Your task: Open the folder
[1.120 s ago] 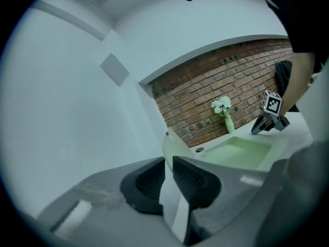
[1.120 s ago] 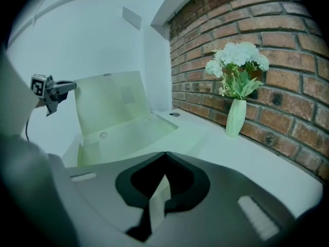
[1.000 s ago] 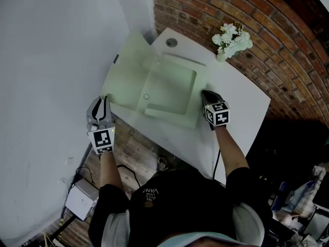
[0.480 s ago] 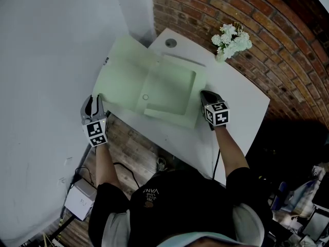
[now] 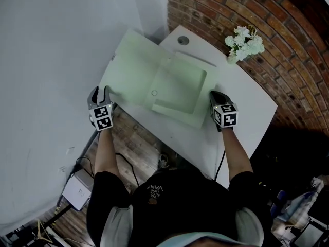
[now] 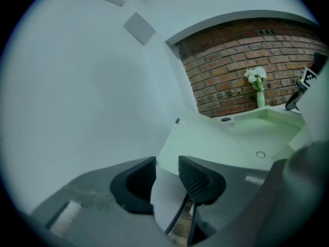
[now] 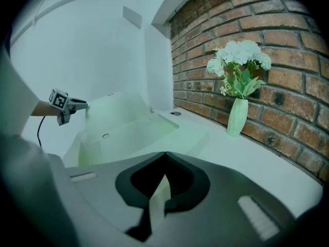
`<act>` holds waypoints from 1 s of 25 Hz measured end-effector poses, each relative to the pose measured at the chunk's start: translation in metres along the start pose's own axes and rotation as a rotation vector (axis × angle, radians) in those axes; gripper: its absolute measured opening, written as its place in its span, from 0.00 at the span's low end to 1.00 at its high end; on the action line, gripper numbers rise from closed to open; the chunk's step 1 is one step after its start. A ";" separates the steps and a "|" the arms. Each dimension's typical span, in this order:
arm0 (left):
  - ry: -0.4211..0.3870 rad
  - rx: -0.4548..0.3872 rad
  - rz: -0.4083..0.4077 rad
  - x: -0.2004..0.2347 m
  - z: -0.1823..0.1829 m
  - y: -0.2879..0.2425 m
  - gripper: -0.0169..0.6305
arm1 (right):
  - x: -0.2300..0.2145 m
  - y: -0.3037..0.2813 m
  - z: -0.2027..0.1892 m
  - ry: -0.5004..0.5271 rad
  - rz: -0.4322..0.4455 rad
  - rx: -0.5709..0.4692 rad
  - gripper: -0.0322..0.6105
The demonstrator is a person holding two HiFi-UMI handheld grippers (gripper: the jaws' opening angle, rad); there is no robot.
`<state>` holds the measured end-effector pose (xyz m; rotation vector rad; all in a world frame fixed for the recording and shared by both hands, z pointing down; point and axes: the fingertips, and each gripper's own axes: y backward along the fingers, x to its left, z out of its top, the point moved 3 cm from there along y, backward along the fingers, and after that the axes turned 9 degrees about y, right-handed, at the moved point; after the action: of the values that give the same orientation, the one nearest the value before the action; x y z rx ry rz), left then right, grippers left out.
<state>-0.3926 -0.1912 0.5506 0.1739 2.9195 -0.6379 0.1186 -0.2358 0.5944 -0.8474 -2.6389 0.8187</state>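
The folder lies spread open, pale green, inner faces up, and there's a small round snap near its middle fold. A low pocket runs along the near edge of the right half. Its long axis goes side to side along the near side of the white table, from one gripper to the other. The right half lies flat on the table. The left cover sticks out past the table's left edge, over the wooden floor, close by the white wall.

The left gripper is at that cover's near corner. Its jaws are opening right now, with the sheet's edge between them and a clear gap at the pads. The right gripper is clenched on the folder's right edge, a thin green strip pinched between its closed tips.

Behind the folder there's a round grommet in the tabletop. A vase of white flowers stands against the brick wall, well apart from the folder. Nothing sits on the open faces.
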 end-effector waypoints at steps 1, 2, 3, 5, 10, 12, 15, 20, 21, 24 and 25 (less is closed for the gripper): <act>0.004 0.016 0.004 0.002 -0.004 -0.003 0.22 | 0.000 0.000 0.000 0.001 0.001 0.002 0.05; 0.007 0.032 0.006 0.003 -0.008 -0.006 0.22 | 0.000 0.000 0.000 0.001 0.001 0.002 0.05; 0.008 0.049 0.007 0.004 -0.012 -0.009 0.22 | 0.000 0.000 0.000 0.000 0.002 0.002 0.05; 0.006 0.095 0.005 0.006 -0.023 -0.015 0.23 | 0.000 0.001 0.000 0.000 0.002 0.001 0.05; 0.033 0.217 -0.004 0.008 -0.056 -0.030 0.23 | 0.001 0.000 0.001 0.006 0.001 0.010 0.05; 0.044 0.254 -0.009 0.007 -0.068 -0.034 0.23 | 0.001 0.000 0.001 0.011 0.002 0.012 0.05; 0.046 0.286 -0.014 0.005 -0.075 -0.039 0.23 | 0.001 0.000 0.002 0.012 -0.005 0.012 0.05; 0.049 0.319 -0.011 0.004 -0.083 -0.046 0.23 | 0.002 0.000 0.001 0.014 -0.008 0.012 0.05; 0.052 0.326 -0.012 0.004 -0.086 -0.048 0.23 | 0.001 0.000 0.001 0.014 -0.008 0.013 0.05; 0.068 0.348 -0.013 0.003 -0.093 -0.051 0.23 | 0.001 0.000 0.001 0.011 -0.009 0.017 0.05; 0.072 0.354 -0.013 0.003 -0.094 -0.051 0.23 | 0.001 0.000 0.001 0.007 -0.008 0.020 0.05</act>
<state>-0.4136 -0.1973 0.6551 0.2204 2.8505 -1.1697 0.1171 -0.2356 0.5938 -0.8331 -2.6221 0.8365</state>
